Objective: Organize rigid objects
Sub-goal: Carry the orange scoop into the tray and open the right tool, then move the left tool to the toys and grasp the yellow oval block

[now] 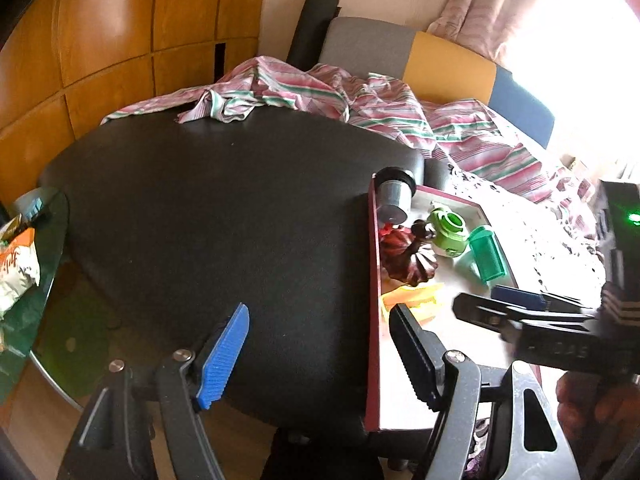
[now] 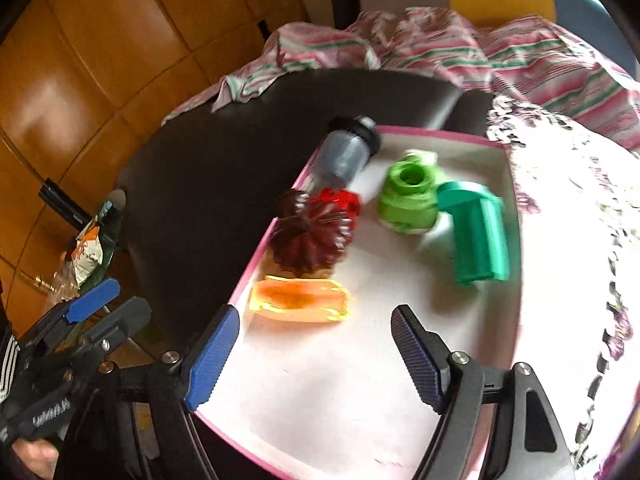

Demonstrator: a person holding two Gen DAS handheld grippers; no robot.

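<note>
You've got a black round table (image 1: 208,200) with a pink-rimmed white tray (image 2: 436,132) sitting on its right side, half over a lacy white cloth (image 2: 568,240). A striped pink sheet (image 1: 360,96) is bunched up behind the table, with wood panelling (image 1: 100,40) on the wall and a bright window (image 1: 592,40) off to the right. A snack bag (image 1: 16,268) lies on a green glass side table (image 1: 48,320) at the left. All the rigid bits are in the tray: a grey cup (image 2: 346,152) lying on its side on the far rim, a dark red pumpkin shape (image 2: 310,236) with a red piece (image 2: 340,200) touching it, a lime green part (image 2: 408,196), a green cylinder (image 2: 478,232) just beside that, and a yellow-orange piece (image 2: 300,300) nearest you. Your right gripper (image 2: 316,356) points down over the near end of the tray, jaws apart with nothing between them, the yellow-orange piece just ahead. Your left gripper (image 1: 320,356) hangs over the table edge beside the tray's left rim, jaws also spread and empty.
</note>
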